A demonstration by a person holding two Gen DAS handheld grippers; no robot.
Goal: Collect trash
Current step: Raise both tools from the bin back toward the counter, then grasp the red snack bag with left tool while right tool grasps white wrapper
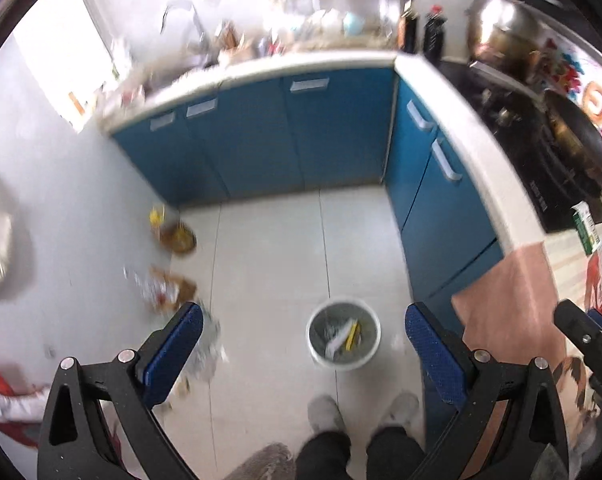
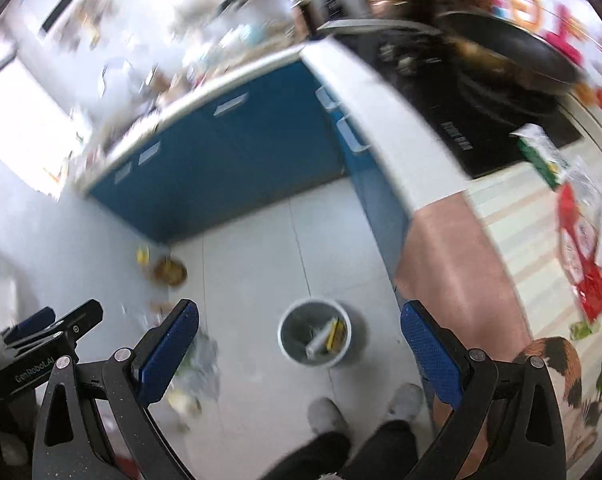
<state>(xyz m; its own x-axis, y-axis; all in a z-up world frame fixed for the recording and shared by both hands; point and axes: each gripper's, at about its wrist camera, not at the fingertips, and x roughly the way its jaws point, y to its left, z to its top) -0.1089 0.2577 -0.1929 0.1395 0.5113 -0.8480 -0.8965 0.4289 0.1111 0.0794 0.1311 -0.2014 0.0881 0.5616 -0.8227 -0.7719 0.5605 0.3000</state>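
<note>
Left view, left claw [image 1: 303, 350]: spread wide, empty, held high over the floor.
Left view, bin [image 1: 344, 335]: on the floor before the shoes [image 1: 327, 414]; holds a white tube and a yellow strip.
Left view, trash [image 1: 169, 286]: crumpled wrappers left of the bin by the wall; likely light, soft, crackly; pinch a raised fold.
Right view, right claw [image 2: 299, 354]: spread wide, empty.
Right view, bin [image 2: 313, 333]: same contents, mostly room left.
Right view, wrappers [image 2: 585, 256]: on the worktop, right of the bin, well apart.
</note>
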